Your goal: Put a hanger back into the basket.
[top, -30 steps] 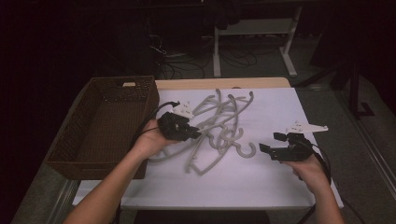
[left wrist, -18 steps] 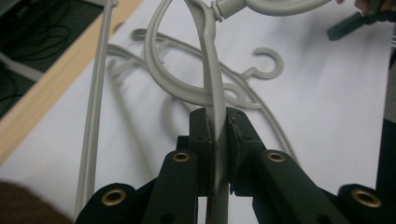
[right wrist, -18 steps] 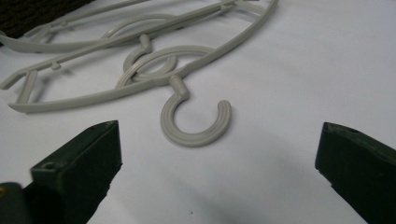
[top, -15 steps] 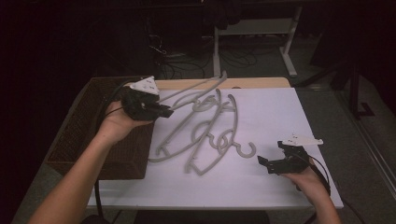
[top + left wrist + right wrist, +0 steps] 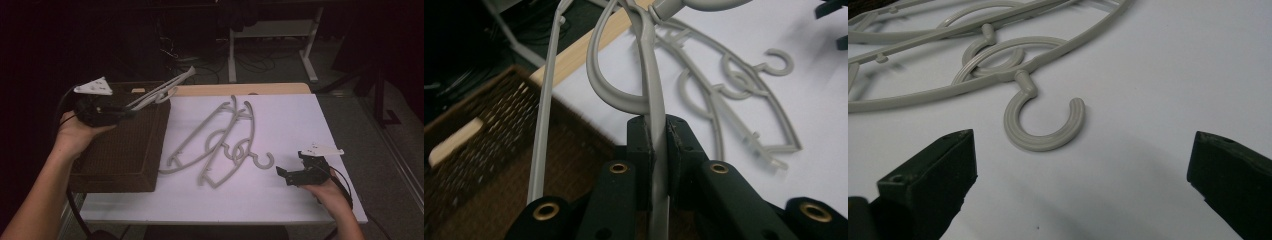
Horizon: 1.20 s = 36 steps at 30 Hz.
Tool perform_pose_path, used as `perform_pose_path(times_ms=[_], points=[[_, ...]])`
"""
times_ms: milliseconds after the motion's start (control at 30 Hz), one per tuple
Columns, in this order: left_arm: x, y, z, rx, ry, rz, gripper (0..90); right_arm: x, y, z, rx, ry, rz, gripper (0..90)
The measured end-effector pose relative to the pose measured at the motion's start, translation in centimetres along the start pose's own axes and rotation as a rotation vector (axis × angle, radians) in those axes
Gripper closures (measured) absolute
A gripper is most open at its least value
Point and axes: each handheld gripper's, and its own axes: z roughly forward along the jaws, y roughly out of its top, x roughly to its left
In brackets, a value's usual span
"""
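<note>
Your left gripper (image 5: 131, 112) is clamped on a grey hanger (image 5: 162, 91); in the left gripper view the two black pads pinch its thin bar (image 5: 658, 150) tight, with the hanger's curved hook just ahead of the jaws. The held hanger sticks out ahead of that gripper, raised off the desk and above the near corner of the wicker basket (image 5: 120, 150), which lies directly beneath the gripper.

Your right gripper (image 5: 290, 175) has its jaws spread wide apart, and they have just been opening; nothing sits between them. In the right gripper view, the hook (image 5: 1040, 125) of a second hanger lies flat on the white desk (image 5: 300, 120) just ahead of the open jaws, untouched by either pad.

The remaining hangers (image 5: 220, 145) lie overlapped in a loose pile on the desk, ahead and to the left of the right gripper, well to the right of the left gripper.
</note>
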Motion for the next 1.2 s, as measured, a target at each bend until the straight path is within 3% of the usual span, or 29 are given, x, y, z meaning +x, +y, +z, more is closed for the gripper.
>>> perform_pose_path(times_ms=[33, 133, 233, 333, 567, 667, 933, 1167, 1200], points=[[0.0, 0.0, 0.0, 0.0, 0.0, 0.0, 82.4, 0.0, 0.0, 0.0, 0.0, 0.0, 0.0, 0.0], [1.3, -2.3, -1.2, -0.006, 0.019, -0.052, 82.4, -0.1, 0.0, 0.1, 0.004, -0.01, 0.0, 0.0], [1.9, -3.4, -1.7, -0.007, 0.031, -0.076, 82.4, -0.1, 0.0, 0.2, 0.003, -0.014, -0.001, 0.0], [2.7, -5.5, -2.7, -0.018, 0.049, -0.122, 82.4, -0.2, 0.0, 0.2, 0.008, -0.018, 0.002, 0.0], [3.3, -7.5, -3.5, -0.007, 0.055, -0.163, 82.4, -0.2, 0.1, 0.4, 0.009, -0.021, 0.003, 0.0], [3.7, -8.4, -2.6, 0.014, 0.043, -0.188, 82.4, -0.2, 0.1, 0.4, 0.008, -0.022, -0.004, 0.0], [4.6, -9.3, 0.0, 0.08, 0.004, -0.206, 82.3, -0.3, 0.1, 0.4, 0.009, -0.025, 0.001, 0.0], [5.2, -10.1, 0.9, 0.103, -0.016, -0.225, 82.3, -0.3, 0.1, 0.4, 0.009, -0.028, 0.0, 0.0], [5.5, -10.5, 1.4, 0.131, -0.026, -0.233, 82.2, -0.3, 0.1, 0.4, 0.009, -0.027, 0.0, 0.0]])
